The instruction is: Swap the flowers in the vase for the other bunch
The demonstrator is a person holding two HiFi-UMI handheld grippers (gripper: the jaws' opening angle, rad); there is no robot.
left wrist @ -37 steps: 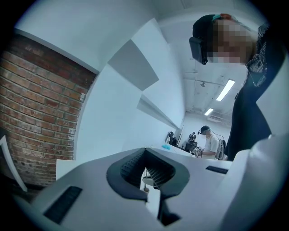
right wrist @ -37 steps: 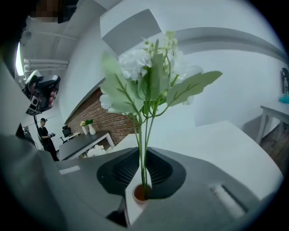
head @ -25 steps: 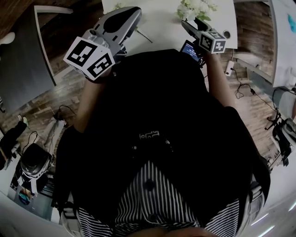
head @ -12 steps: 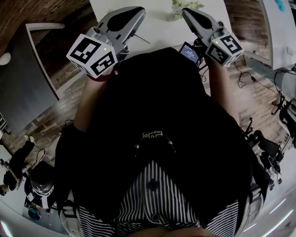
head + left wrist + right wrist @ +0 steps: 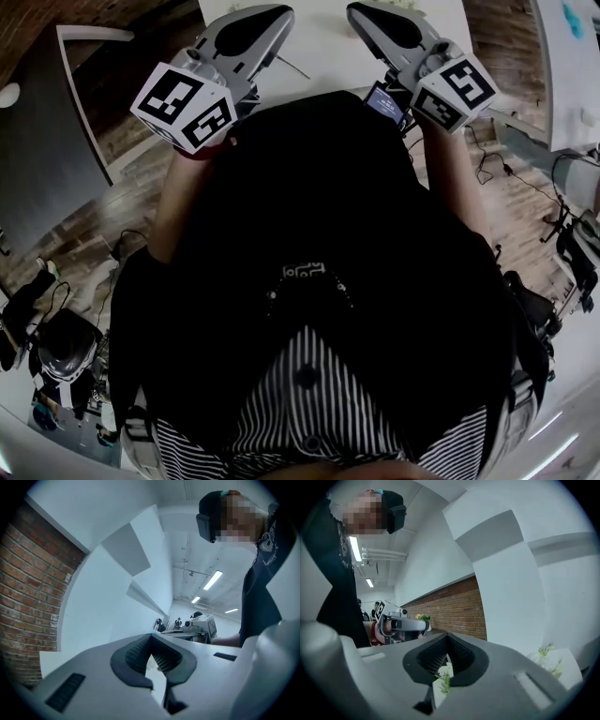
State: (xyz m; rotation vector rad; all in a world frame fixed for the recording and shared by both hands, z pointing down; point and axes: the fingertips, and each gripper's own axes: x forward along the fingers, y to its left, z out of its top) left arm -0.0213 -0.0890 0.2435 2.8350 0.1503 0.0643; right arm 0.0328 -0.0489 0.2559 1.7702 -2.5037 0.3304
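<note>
Flowers (image 5: pixel 444 673), small white ones on a green stalk, sit between the pads of the right gripper (image 5: pixel 448 640). Its jaws are pressed together on them, and it points almost level toward a brick wall (image 5: pixel 459 606). One second ago this gripper was low at the far edge of the white table (image 5: pixel 323 42), with its tip among the white flowers lying there. Now it is lifted and stands closer to the head camera, so its marker cube (image 5: pixel 455 92) looks bigger. The flowers that showed on the table in the earlier head view are now almost gone past the upper edge of that view. In the right gripper view, a bunch (image 5: pixel 546 660) of pale flowers with green leaves rests low at the right on a white surface. I cannot tell if it stands in a vase.

The left gripper (image 5: pixel 279 13) is nearly in the same place as before, held level over the near edge of the table. Its jaws are closed, the tips meeting. A thin stem (image 5: pixel 292 66) comes out from beside it in the head view. In the right gripper view an other sprig (image 5: pixel 423 617), yellowish-white with green, sits just at its tip, so it appears clamped on this sprig.
</note>
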